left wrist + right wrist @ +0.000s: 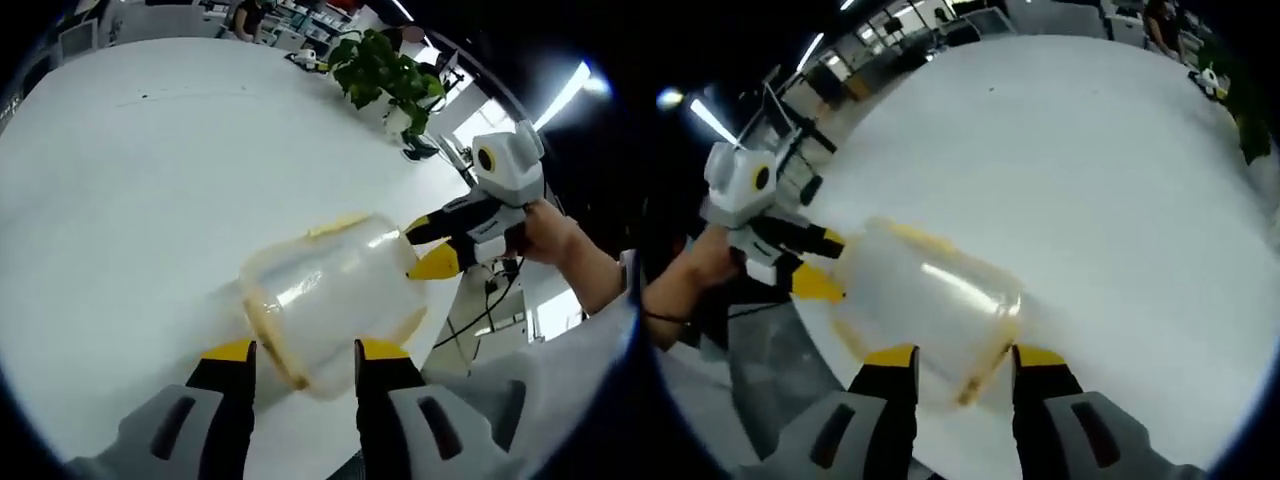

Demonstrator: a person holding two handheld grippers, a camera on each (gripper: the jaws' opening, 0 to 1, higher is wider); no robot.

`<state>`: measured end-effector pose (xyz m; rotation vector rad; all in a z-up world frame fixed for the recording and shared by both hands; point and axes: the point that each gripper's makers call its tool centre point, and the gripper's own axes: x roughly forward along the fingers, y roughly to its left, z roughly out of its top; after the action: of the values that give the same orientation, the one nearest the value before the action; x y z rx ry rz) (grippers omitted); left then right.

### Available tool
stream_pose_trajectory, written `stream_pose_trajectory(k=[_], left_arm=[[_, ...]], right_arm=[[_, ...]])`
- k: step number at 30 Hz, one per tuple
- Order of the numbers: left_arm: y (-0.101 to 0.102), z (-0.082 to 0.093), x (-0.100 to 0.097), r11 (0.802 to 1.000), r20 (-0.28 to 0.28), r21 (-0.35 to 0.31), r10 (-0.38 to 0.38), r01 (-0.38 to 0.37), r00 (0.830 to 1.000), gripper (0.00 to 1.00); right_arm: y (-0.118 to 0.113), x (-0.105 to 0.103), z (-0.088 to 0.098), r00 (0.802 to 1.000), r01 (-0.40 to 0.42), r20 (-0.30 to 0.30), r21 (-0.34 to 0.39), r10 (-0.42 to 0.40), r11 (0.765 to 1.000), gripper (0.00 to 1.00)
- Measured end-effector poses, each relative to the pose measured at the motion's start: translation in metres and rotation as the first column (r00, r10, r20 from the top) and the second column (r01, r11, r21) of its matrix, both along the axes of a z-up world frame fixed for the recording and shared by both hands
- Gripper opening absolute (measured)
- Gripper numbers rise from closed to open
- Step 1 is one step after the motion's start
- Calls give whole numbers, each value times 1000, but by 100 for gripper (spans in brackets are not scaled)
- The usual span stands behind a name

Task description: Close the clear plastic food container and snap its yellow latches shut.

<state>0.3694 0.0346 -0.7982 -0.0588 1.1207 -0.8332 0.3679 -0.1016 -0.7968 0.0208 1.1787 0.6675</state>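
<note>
Clear food container (335,305), yellow latches (338,226): on its side at the white desk (130,200) edge, between my grippers. Left gripper (303,350) jaws spread around one end; right gripper (962,357) jaws spread around the other.

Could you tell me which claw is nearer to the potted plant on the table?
Right. In the left gripper view, the right claw is at the container's far end, the side toward the potted plant; the left claw is at the near end, farther away.
</note>
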Motion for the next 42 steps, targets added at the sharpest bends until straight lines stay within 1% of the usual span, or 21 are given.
stream_pose_trajectory(k=[4,6,7,10,12,13,15,16,19,21,23,26,27,30,31,33,35,36,38,40,42], left_arm=[[5,2,-1,1000,15,6,-19,19,1000,41],[14,2,4,998,50,54,-25,23,998,41],[17,2,4,997,56,70,-39,35,998,41],[16,9,4,998,61,51,-44,41,997,41],[21,10,8,990,118,107,-104,91,988,40],[22,11,10,983,150,139,-137,117,979,39],[20,12,9,978,168,151,-171,146,971,39],[18,13,9,979,165,143,-168,145,972,39],[16,16,11,974,193,147,-197,170,961,38],[17,16,12,967,201,171,-222,189,954,37],[16,20,14,965,215,172,-233,199,948,37],[15,23,16,961,226,180,-250,212,941,37],[14,24,16,958,231,186,-260,220,938,37],[14,26,19,945,250,211,-299,249,921,37],[13,27,19,940,256,215,-316,265,914,37],[14,28,20,934,253,231,-329,274,910,37],[16,26,21,922,253,252,-357,295,899,36],[16,26,21,916,253,260,-370,305,894,36],[14,27,20,901,257,278,-404,334,878,36],[13,27,20,890,259,290,-426,351,867,36],[12,27,20,877,256,303,-451,372,855,36]], right_arm=[[-4,-1,2,997,-62,42,-35,63,997,38],[-5,0,3,992,-105,60,-50,108,993,38],[-4,-1,4,991,-115,62,-53,118,992,38],[-3,-2,6,986,-149,71,-66,154,987,38],[-4,-1,7,980,-171,90,-83,178,982,37],[-5,-2,7,977,-186,92,-87,193,979,37],[-4,-3,6,972,-210,89,-96,219,973,37],[-4,-3,6,967,-227,94,-106,238,968,37],[-7,-4,6,962,-246,89,-125,258,961,36],[-7,-3,8,960,-253,91,-130,266,959,36],[-8,-1,10,955,-266,101,-135,280,954,36],[-10,2,14,938,-301,123,-174,324,938,35],[-9,2,15,932,-314,130,-179,339,932,35],[-6,2,16,923,-337,133,-180,362,924,34],[-7,4,15,918,-343,138,-197,373,918,34],[-7,5,14,907,-363,142,-218,397,906,34],[-5,4,14,903,-373,139,-215,407,902,34],[-4,4,15,897,-386,140,-216,419,897,34],[-5,4,14,890,-399,137,-225,434,889,34],[-5,4,14,876,-424,137,-235,461,875,34],[-5,3,14,869,-439,133,-242,478,865,34]])
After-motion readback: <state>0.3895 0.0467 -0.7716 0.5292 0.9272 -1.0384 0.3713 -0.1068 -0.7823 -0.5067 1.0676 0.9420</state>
